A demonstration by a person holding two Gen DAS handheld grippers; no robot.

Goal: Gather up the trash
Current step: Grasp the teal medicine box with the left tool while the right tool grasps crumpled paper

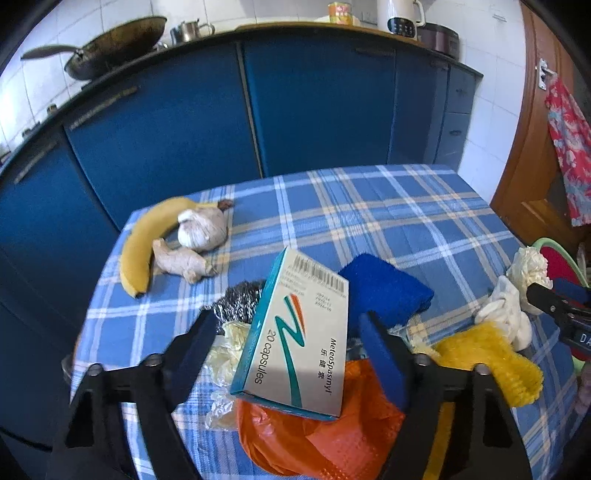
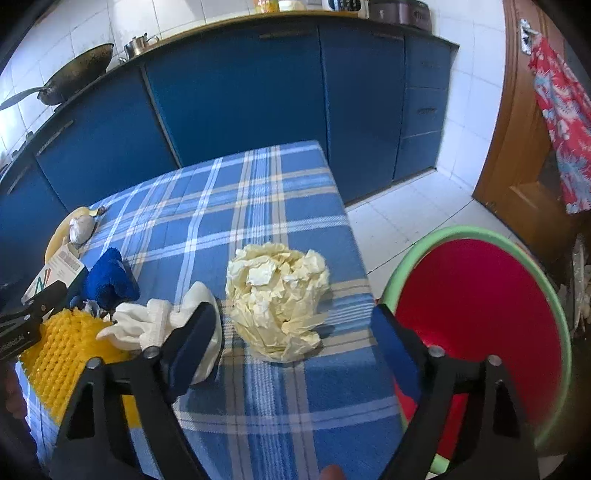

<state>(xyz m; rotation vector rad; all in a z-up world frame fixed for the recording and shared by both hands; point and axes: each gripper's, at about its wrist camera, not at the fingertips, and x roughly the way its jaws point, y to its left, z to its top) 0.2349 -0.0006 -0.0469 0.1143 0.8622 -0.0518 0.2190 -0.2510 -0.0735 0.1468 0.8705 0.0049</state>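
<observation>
Left gripper [image 1: 290, 354] with jaws spread wide, blue-padded fingers [image 1: 192, 354] angled forward and down from the black frame. Right gripper [image 2: 295, 347] likewise spread wide, its padded fingers [image 2: 393, 349] apart with nothing between them; its black tip [image 1: 554, 301] shows at the left view's right edge.

A home kitchen: blue cabinets [image 1: 317, 107], wok [image 1: 110, 46] and kettle [image 1: 400, 16] on the counter, tiled walls.

Both grippers: left gripper [image 1: 288, 350], right gripper [image 2: 295, 343] w/ black frames, blue-padded jaws, silver screws.
</observation>
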